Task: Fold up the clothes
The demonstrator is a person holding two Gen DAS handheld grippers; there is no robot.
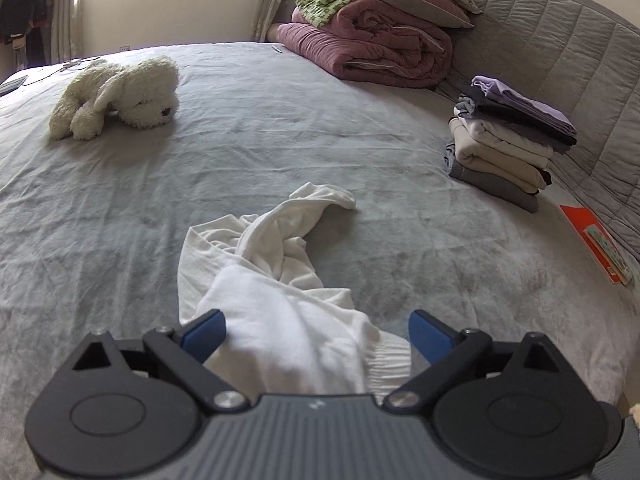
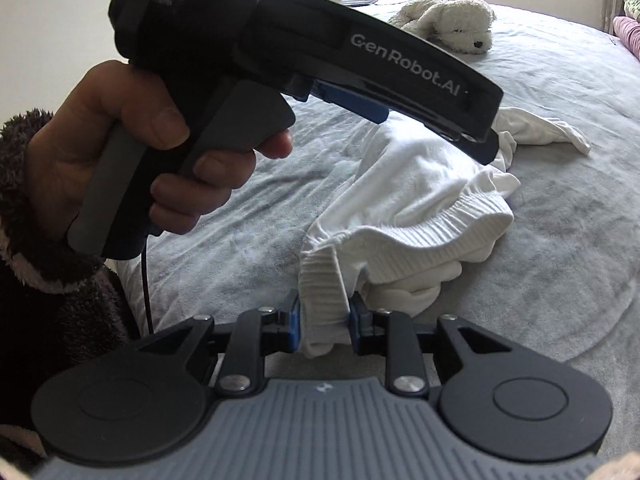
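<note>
Between the jaws of my right hand-held gripper (image 2: 324, 322) sits the ribbed waistband of the white garment (image 2: 420, 200), pinched so I can pull it flat on the bed (image 2: 560, 260). My left hand-held gripper (image 1: 316, 332) hovers wide over the crumpled cloth, gripping nothing.

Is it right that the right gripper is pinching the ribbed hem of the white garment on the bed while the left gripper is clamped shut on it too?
Not quite. The left gripper is open over the white garment, as the left wrist view shows.
</note>
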